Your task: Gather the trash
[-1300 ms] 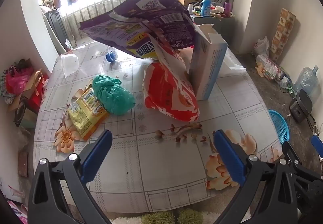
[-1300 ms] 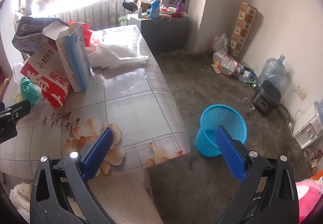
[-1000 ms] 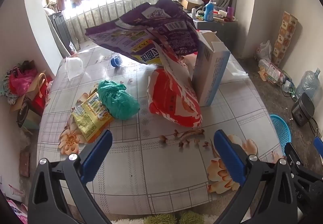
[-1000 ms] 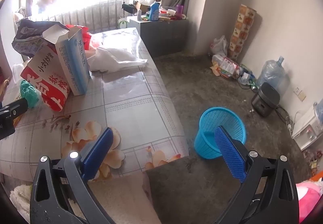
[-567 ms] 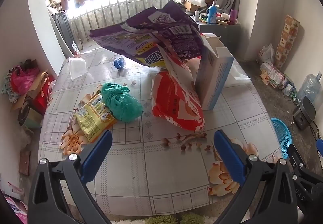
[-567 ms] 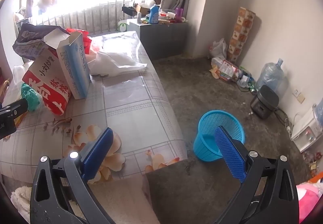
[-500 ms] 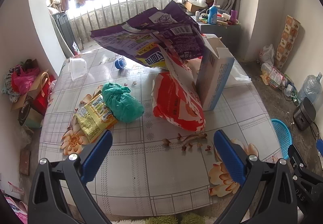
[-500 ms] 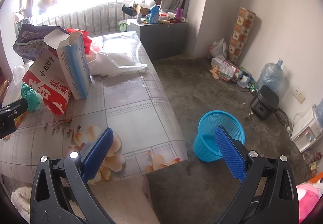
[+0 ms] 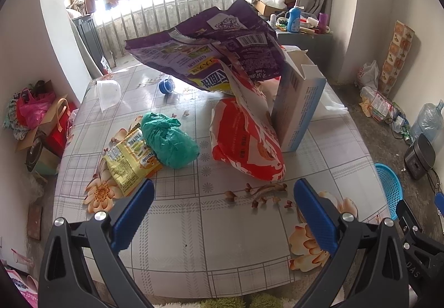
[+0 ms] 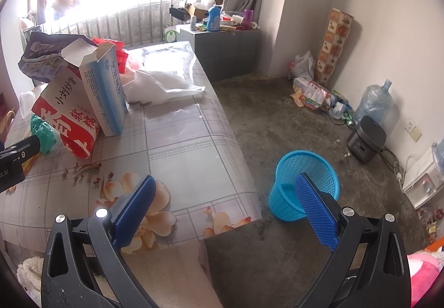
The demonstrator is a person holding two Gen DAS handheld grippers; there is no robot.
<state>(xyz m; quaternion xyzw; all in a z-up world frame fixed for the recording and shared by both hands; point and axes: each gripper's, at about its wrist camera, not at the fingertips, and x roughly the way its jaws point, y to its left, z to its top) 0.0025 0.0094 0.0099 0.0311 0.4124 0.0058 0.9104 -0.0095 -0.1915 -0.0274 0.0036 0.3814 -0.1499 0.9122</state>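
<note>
Both grippers, L point(image 9: 223, 195) & R point(image 10: 224, 191), fingers wide apart, nothing btwn them, held level, pointing fwd.

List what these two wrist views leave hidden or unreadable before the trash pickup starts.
- Blue basket: its bottom is partly hidden by the right hand-held gripper in the right wrist view, and it is cut by the table edge in the left wrist view.
- Red bag: its top is covered by the purple bag, left wrist view.
- Blue carton: contents are hidden by its walls.
- Window area: overexposed in both views.
</note>
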